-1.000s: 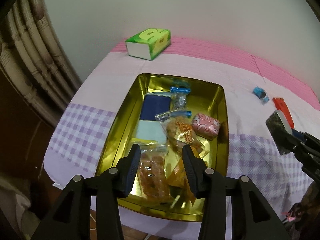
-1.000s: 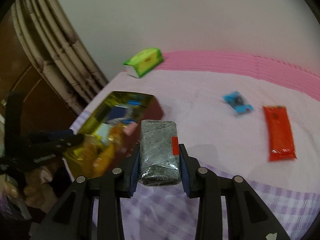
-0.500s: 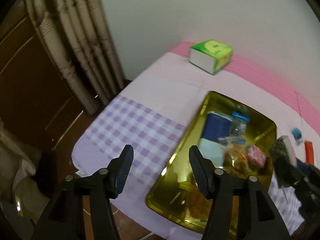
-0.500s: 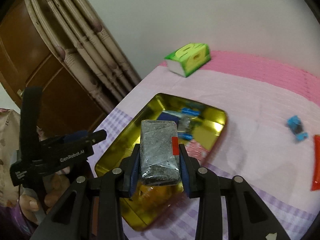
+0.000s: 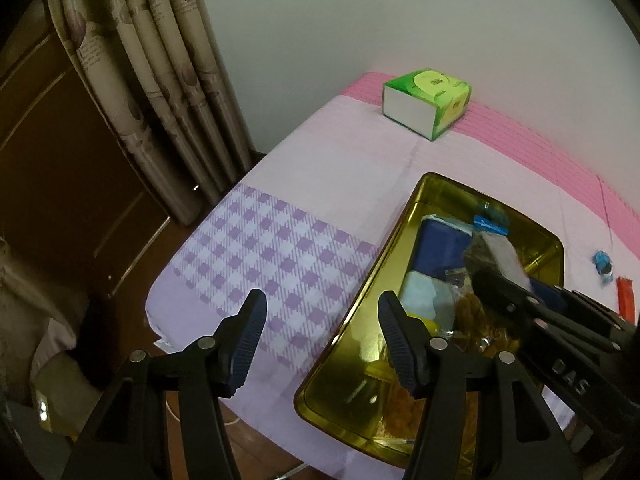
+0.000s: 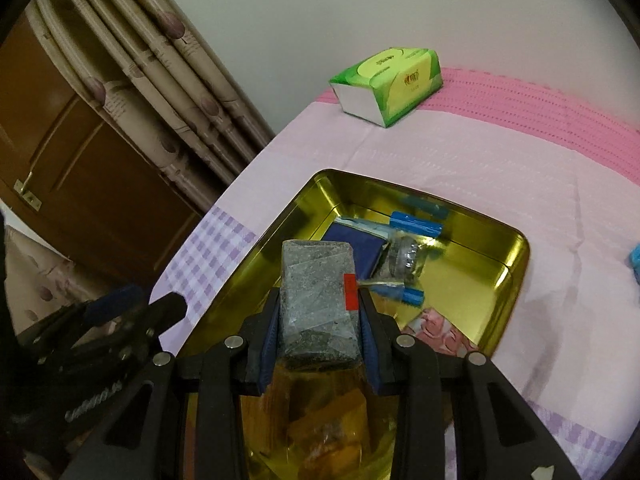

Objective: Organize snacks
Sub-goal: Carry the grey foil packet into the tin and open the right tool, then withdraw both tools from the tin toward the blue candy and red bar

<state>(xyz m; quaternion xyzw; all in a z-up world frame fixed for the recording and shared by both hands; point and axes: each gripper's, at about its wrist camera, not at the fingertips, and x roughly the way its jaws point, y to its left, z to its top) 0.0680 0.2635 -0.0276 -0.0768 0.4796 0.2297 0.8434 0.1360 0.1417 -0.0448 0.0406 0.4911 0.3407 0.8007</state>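
Observation:
A gold tray [image 5: 404, 216] [image 6: 514, 276] on the pink and purple cloth holds several snacks: a dark blue pack [image 6: 362, 246], a clear bag with blue ends [image 6: 404, 254], a pink patterned pack [image 6: 434, 326] and orange packs [image 5: 474, 312]. My right gripper [image 6: 320, 320] is shut on a grey-green speckled packet [image 6: 318, 300] and holds it above the tray; it also shows in the left wrist view [image 5: 496, 258]. My left gripper [image 5: 320, 340] is open and empty, above the tray's left rim and the checked cloth.
A green tissue box [image 5: 428, 102] [image 6: 390, 84] stands at the far edge by the wall. A blue candy [image 5: 603, 264] and a red packet [image 5: 626, 298] lie on the cloth right of the tray. Curtains [image 5: 160, 92] and a wooden door [image 6: 80, 168] are on the left.
My right gripper has carried the grey-green packet left, from over the cloth to above the tray. My left gripper has swung left off the tray's middle to its left rim, still open.

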